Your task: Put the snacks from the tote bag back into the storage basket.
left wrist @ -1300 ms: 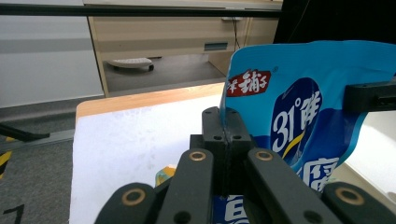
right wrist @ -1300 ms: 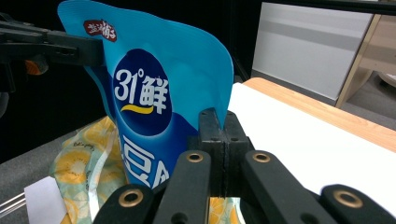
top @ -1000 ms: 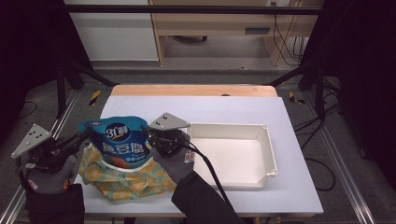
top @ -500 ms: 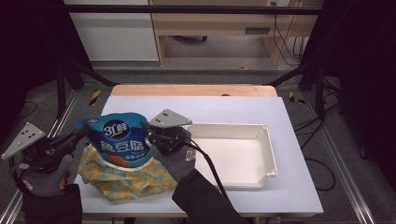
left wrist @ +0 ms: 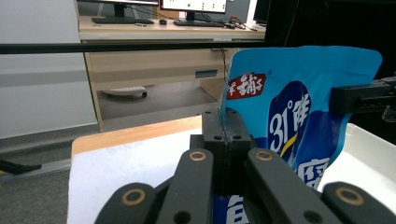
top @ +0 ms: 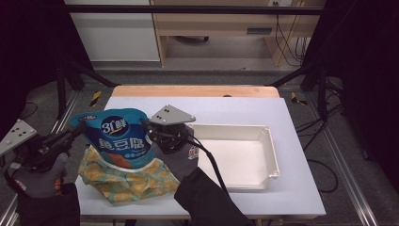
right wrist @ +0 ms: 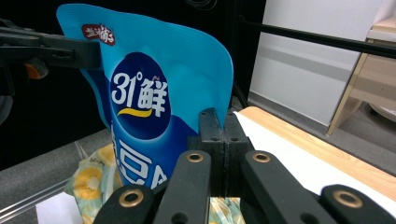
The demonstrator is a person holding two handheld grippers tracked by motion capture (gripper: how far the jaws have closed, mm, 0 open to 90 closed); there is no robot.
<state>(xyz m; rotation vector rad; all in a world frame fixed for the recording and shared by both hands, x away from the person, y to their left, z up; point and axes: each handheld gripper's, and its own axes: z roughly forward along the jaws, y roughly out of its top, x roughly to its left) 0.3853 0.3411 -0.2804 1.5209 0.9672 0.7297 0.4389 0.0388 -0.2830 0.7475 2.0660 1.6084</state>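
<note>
Blue pouch (top: 118,139) hangs above the patterned bag (top: 127,181) on the tabletop (top: 291,188), left claw (left wrist: 225,135) and right claw (right wrist: 225,133) each clamped on a side seam. Likely light, floppy, slippery film; seams offer the firmest hold.

1. Blue pouch (top: 120,136): glossy plastic film, smooth, printed, with light sheen.
2. Pineapple-print bag (top: 123,181): thin, crinkled, softly shiny film.
3. White tray (top: 271,153): smooth moulded plastic, faintly satin.
4. Table top (top: 291,122): matt white sheet, with a bare wood edge (top: 193,90) at the far side.
5. Left gripper (left wrist: 225,135) and right gripper (right wrist: 224,135): matt black plastic jaws, brass-coloured rivets; grey metal-looking top plates.
</note>
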